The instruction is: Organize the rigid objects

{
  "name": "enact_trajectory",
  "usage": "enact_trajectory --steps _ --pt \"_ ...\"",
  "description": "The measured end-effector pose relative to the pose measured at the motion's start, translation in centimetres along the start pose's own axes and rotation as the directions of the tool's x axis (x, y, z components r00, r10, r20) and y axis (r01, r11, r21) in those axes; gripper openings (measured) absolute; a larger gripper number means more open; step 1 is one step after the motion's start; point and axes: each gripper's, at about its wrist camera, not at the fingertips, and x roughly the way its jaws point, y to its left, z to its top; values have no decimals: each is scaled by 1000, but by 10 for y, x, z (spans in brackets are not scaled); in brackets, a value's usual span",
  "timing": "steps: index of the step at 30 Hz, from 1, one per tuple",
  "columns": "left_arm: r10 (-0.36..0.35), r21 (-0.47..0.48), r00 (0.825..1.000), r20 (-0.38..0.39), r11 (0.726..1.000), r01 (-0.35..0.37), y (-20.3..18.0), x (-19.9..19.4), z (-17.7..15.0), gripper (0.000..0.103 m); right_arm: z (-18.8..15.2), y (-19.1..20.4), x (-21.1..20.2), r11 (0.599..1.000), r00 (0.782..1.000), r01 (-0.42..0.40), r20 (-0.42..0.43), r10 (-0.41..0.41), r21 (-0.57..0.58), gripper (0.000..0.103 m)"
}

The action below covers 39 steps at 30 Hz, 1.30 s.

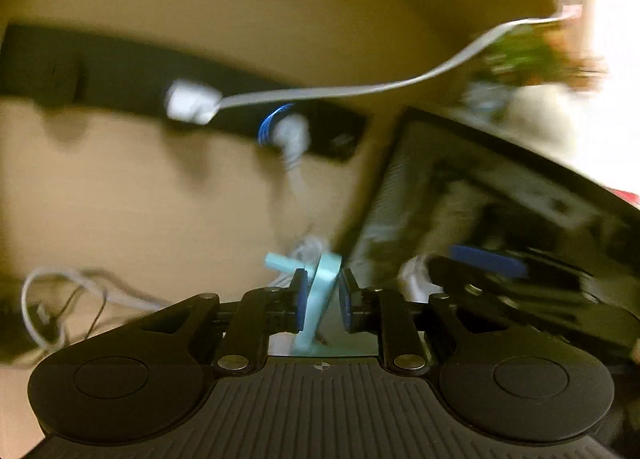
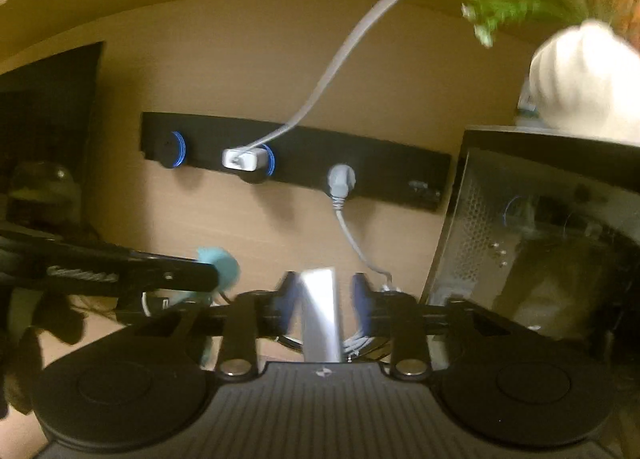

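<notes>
My left gripper [image 1: 323, 295] is shut on a thin pale teal plastic piece [image 1: 318, 311] that stands tilted between its blue pads, with a small peg sticking out to the left. In the right wrist view the same teal piece [image 2: 218, 263] shows at the tip of a black finger [image 2: 120, 271] on the left. A flat shiny silver piece [image 2: 322, 315] stands upright between the blurred blue pads of my right gripper [image 2: 324, 297]. Open space shows beside it, clearest on the right side.
A black power strip [image 2: 304, 163] runs along the tan back panel, with a white plug [image 2: 240, 159] on a grey cable and a grey plug [image 2: 340, 179]. A glass-sided computer case [image 2: 540, 239] stands right, a white vase [image 2: 580, 75] on it. Loose cables [image 1: 60, 291] lie left.
</notes>
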Motion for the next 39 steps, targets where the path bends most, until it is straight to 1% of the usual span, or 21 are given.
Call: enact_trajectory --steps 2,3,5,8,10,11,13,16,17,18,19,21,23,24,26,29,31,33,35,37,39 --pt "61 -29 996 -62 998 -63 11 20 -5 19 -7 -5 6 999 999 28 -33 -27 29 41" --pt "83 -35 993 -83 996 -86 18 27 -15 19 -16 -6 4 999 999 17 -45 -16 36 44" --pt "107 -62 988 -112 992 -114 34 32 -36 19 -39 -4 2 1000 997 2 -75 0 23 49" --pt "124 -135 978 -166 980 -147 55 30 -69 19 -78 7 4 1000 987 -14 -163 10 -23 50" --pt "139 -193 970 -198 965 -177 70 20 -93 19 -100 15 8 999 973 -39 -228 31 -33 50" --pt "148 -207 966 -213 959 -193 77 13 -103 19 -107 20 9 998 967 -55 -249 45 -34 50" --pt "197 -208 950 -243 946 -249 86 -3 -124 19 -114 29 14 995 958 -92 -274 79 -36 50" --pt "317 -186 916 -247 912 -365 92 -36 -151 19 -109 46 33 987 950 -156 -281 140 -35 50" --pt "340 -193 911 -234 902 -387 93 -47 -157 19 -106 53 41 984 946 -177 -282 161 -35 51" --pt "357 -208 908 -220 892 -401 95 -60 -165 19 -101 63 50 978 939 -206 -287 187 -37 57" --pt "370 -229 904 -214 881 -414 97 -72 -172 19 -97 75 61 971 931 -235 -299 211 -45 61" --pt "379 -238 900 -218 873 -425 99 -88 -172 19 -91 104 83 949 911 -303 -317 263 -83 63" --pt "387 -226 894 -228 872 -435 104 -103 -176 19 -86 138 110 917 891 -371 -333 309 -143 63" --pt "394 -231 889 -233 866 -444 107 -110 -178 19 -84 160 125 896 882 -403 -343 324 -189 63" --pt "407 -263 882 -237 847 -461 113 -127 -186 19 -82 193 157 856 873 -432 -370 318 -284 63" --pt "414 -327 878 -241 817 -475 122 -152 -201 19 -83 238 209 775 856 -472 -430 288 -421 63" --pt "429 -369 871 -240 789 -491 126 -168 -210 19 -82 256 239 753 843 -484 -467 265 -447 63" --pt "447 -400 861 -242 763 -508 129 -182 -217 19 -82 264 268 757 822 -493 -515 244 -429 63" --pt "469 -419 849 -243 739 -528 131 -195 -224 19 -84 265 293 778 806 -482 -553 213 -403 63" --pt "488 -443 837 -249 711 -546 135 -206 -228 19 -83 260 306 804 772 -494 -593 230 -332 62" --pt "502 -453 826 -255 693 -561 138 -212 -230 19 -83 255 308 822 745 -505 -613 263 -261 48"
